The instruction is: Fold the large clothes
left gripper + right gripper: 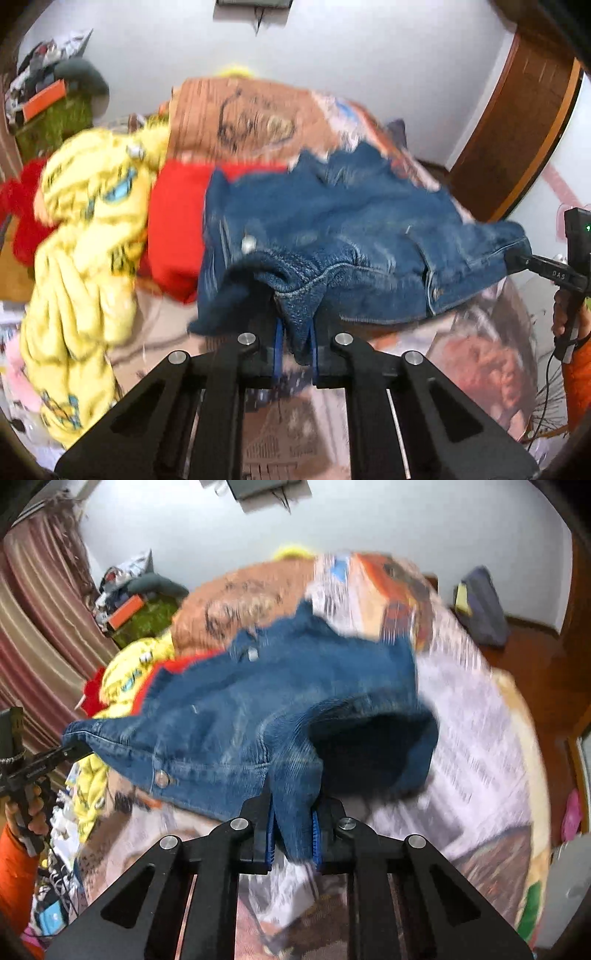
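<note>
Denim jacket (332, 221) hangs stretched over the bed (480, 738), its long axis running from 9 to 3 o'clock between both tools. The left hand-held gripper (295, 343) has its jaws closed tight on a bunched edge of the denim; the right hand-held gripper (293, 830) likewise pinches a fold at the opposite end. Blur smears the bedspread print and the jacket's far hem. At 9 o'clock lie a yellow garment (85, 258) and red cloth (177, 229), partly covered by the jacket.
</note>
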{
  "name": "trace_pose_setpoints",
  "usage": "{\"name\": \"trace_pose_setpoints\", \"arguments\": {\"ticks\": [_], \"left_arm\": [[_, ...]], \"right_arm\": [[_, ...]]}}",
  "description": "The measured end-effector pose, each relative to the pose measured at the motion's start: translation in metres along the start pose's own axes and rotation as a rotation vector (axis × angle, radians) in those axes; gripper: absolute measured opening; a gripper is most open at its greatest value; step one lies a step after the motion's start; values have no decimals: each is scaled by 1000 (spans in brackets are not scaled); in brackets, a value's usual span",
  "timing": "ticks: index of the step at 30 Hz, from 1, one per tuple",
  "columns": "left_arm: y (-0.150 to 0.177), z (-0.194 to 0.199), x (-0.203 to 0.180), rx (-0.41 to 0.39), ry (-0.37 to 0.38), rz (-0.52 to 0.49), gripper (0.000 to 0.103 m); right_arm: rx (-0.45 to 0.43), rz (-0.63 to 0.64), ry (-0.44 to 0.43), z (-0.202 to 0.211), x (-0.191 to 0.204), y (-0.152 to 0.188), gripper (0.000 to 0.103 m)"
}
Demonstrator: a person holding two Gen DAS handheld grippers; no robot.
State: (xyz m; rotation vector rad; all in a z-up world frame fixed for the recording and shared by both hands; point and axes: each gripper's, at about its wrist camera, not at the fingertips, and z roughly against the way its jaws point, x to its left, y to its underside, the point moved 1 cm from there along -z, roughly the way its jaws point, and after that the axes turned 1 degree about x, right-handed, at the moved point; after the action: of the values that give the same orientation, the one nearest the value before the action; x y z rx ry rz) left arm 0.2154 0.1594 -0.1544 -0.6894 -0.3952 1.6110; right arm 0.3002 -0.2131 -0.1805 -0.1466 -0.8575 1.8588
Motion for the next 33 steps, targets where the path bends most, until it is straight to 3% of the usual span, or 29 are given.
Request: {"name": "trace_pose_setpoints", "arguments": {"ticks": [6,14,19,22,26,28,31,33], "left_arm": [[-64,-10,5,-59,18,51,9],[-133,-63,34,-54,68,167,9],[-148,-116,62,-10,38,223,9],[-149,-152,73,27,-19,221,9],[-141,-194,84,90,-40,233,10],[-138,-204,84,109,-73,205,15],[-138,-204,81,107,-196,111,18],[-141,-194,81,95,-206,83,24]], "right_arm": [[-97,-7,12,6,-4,-54,12],[-113,-85,2,-29,-34,-122,12],[-94,-134,-19,-66,-52,-143,11],[-64,-155,-16,-94,-61,-145,11],[3,-202,1,-138,-81,-139,11],[34,-225,-3,-149,-90,-134,11],[55,-256,-21,-149,-98,-130,12],[53,-258,-41,-140,-98,-131,12]]}}
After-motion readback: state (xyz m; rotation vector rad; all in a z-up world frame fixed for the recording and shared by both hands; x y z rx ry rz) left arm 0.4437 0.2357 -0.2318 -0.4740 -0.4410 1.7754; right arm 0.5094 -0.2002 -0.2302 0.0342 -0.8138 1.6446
